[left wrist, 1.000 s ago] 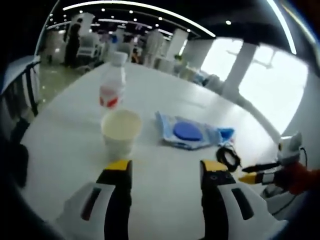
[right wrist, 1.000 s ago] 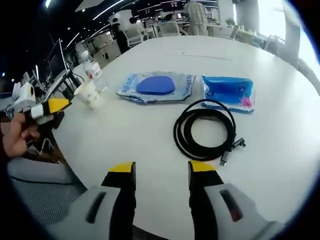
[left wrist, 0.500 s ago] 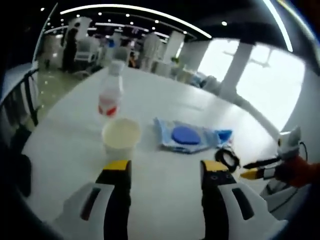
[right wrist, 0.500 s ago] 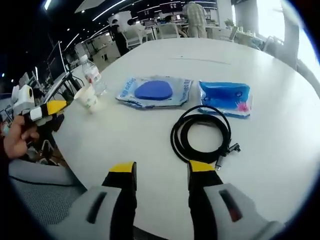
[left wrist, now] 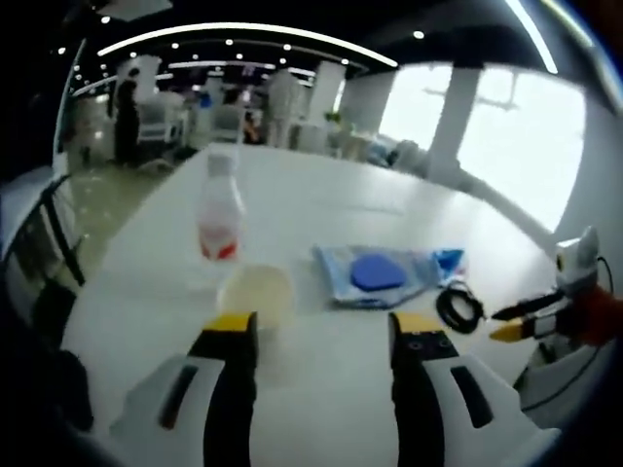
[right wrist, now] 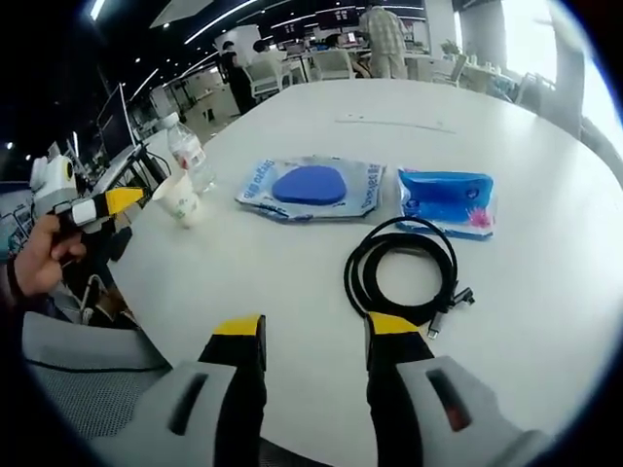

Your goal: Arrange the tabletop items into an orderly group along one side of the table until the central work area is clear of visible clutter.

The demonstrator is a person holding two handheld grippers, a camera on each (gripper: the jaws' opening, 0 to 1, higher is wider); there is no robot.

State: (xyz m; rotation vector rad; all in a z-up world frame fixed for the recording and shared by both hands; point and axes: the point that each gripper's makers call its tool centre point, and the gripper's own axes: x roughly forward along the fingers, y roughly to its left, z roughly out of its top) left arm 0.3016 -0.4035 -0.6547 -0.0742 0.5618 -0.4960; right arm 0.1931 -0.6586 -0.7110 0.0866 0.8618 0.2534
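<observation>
1. We see a white table (right wrist: 545,321) in an open office.
2. Left gripper (left wrist: 316,336): jaws apart, empty; paper cup (left wrist: 257,294) just ahead of its left jaw, water bottle (left wrist: 220,206) beyond.
3. Right gripper (right wrist: 311,336): jaws apart, empty; coiled black cable (right wrist: 401,271) just ahead, blue-disc packet (right wrist: 311,187) and blue pouch (right wrist: 447,199) farther.

I am looking into an open-plan office: long ceiling light strips (left wrist: 243,29), rows of desks with monitors (right wrist: 109,112) and office chairs (right wrist: 331,63), a broad white table (right wrist: 292,253), people (right wrist: 384,34) standing behind.
</observation>
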